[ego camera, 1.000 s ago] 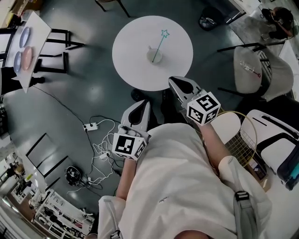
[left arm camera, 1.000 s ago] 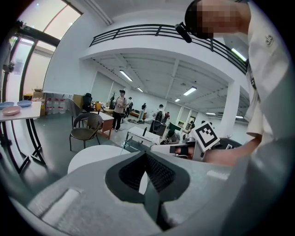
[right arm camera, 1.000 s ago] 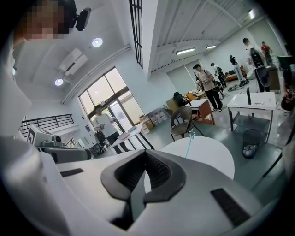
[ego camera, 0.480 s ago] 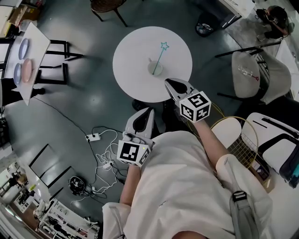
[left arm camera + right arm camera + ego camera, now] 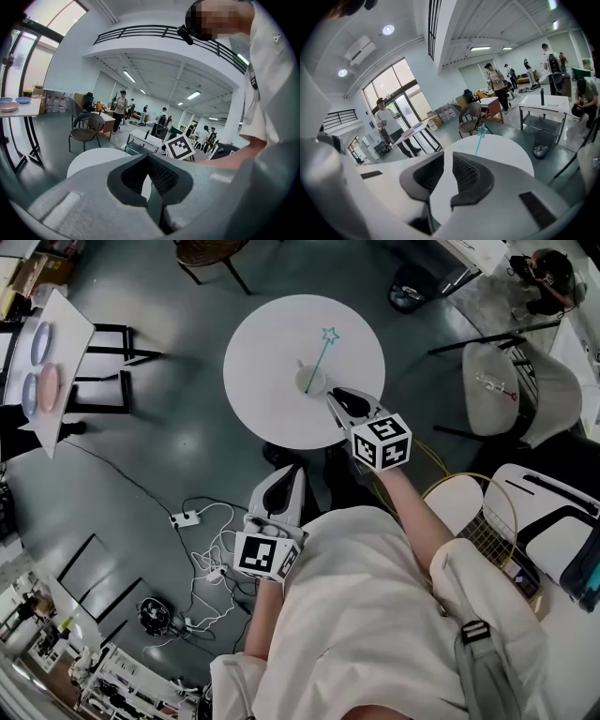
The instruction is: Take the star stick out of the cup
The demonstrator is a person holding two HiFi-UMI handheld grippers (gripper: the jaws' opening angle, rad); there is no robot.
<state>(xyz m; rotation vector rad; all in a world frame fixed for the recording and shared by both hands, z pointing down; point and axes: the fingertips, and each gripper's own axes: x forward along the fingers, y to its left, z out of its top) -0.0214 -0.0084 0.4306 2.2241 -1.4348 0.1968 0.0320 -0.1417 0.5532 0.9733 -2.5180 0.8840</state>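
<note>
Closest to me, my left tongs (image 5: 288,470) hang low in front of my shirt, over the grey floor and short of the bench (image 5: 262,352). Their pads are pressed together at the tips, with nothing caught between them. Off to their left on the floor lies a power strip (image 5: 183,493) with a tangle of white cable.

Further out, my right tongs (image 5: 335,394) reach over the near edge of the round white bench. Their jaws have just been opening and now stand a little spread; through the slot I see only bare bench top, so they pinch nothing. Their tips sit just beside the cup (image 5: 310,382), on its near right side; I cannot tell whether they touch it.

The white cup stands upright near the middle of the bench. The star stick (image 5: 322,348) is still in it, a thin teal rod leaning away and to the right, its star at the top end.

Beyond the bench stands a dark chair (image 5: 202,249).
</note>
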